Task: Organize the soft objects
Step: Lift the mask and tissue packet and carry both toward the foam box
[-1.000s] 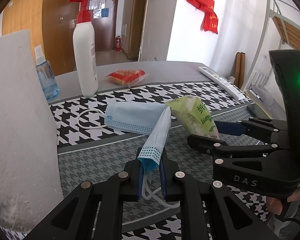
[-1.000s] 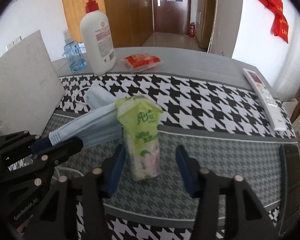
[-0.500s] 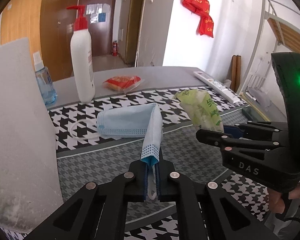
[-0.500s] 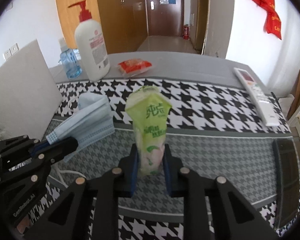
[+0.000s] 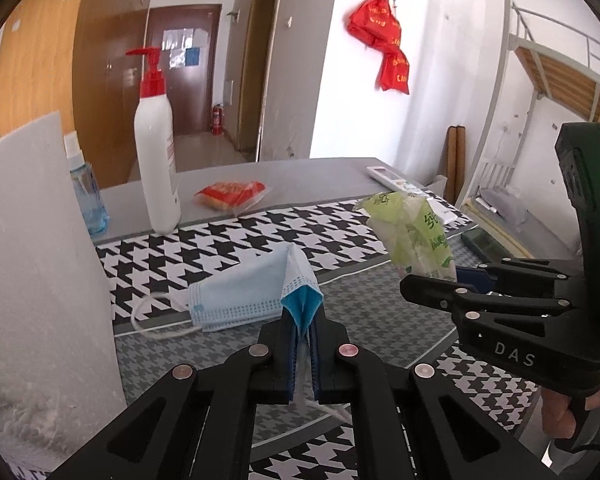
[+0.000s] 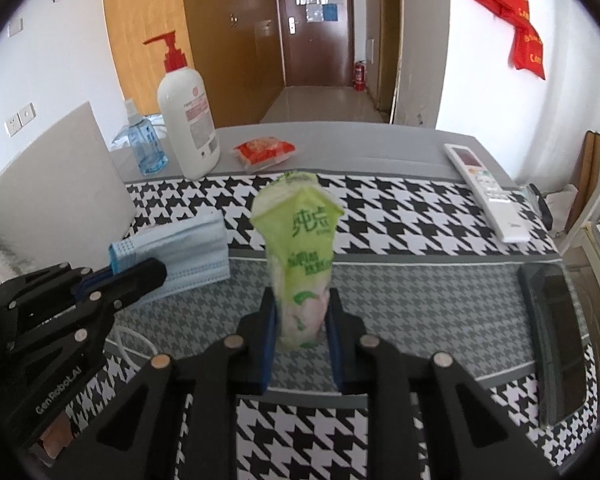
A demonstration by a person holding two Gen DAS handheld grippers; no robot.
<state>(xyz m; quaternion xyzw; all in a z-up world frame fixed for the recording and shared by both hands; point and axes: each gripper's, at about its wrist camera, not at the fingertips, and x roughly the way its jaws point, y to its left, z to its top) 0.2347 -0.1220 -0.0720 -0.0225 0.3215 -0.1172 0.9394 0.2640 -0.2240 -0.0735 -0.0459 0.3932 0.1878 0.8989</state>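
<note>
Starting at the far left, a white foam board [image 5: 28, 260] stands upright on the table edge, and just behind it sits a blue spray bottle [image 5: 86, 196]. Next along, the tall white pump bottle [image 5: 156, 160] with its red head stands on the grey tabletop [image 5: 300, 172], right at the back edge of the houndstooth mat [image 5: 220, 240]. A red snack packet [image 5: 232, 194] lies flat beside it.

Now the action: the left gripper [image 5: 302, 344] has its fingers squeezed together on one end of the blue mask [image 5: 252, 292]. That end is lifted and folded up between the pads, while the rest of the mask lies on the mat, its white ear loop [image 5: 156, 316] trailing to the left.

Moving right, the right gripper [image 6: 302, 320] is clamped on the lower part of the green tissue pack [image 6: 300, 248], holding it upright; whether its base rests on the mat I cannot tell. The pack bulges out above the blue pads.

Further right, a white remote [image 6: 484, 192] lies at the mat's far edge, and a dark phone [image 6: 556, 328] lies flat at the near right. Red bags [image 5: 384, 52] hang on the wall behind.
</note>
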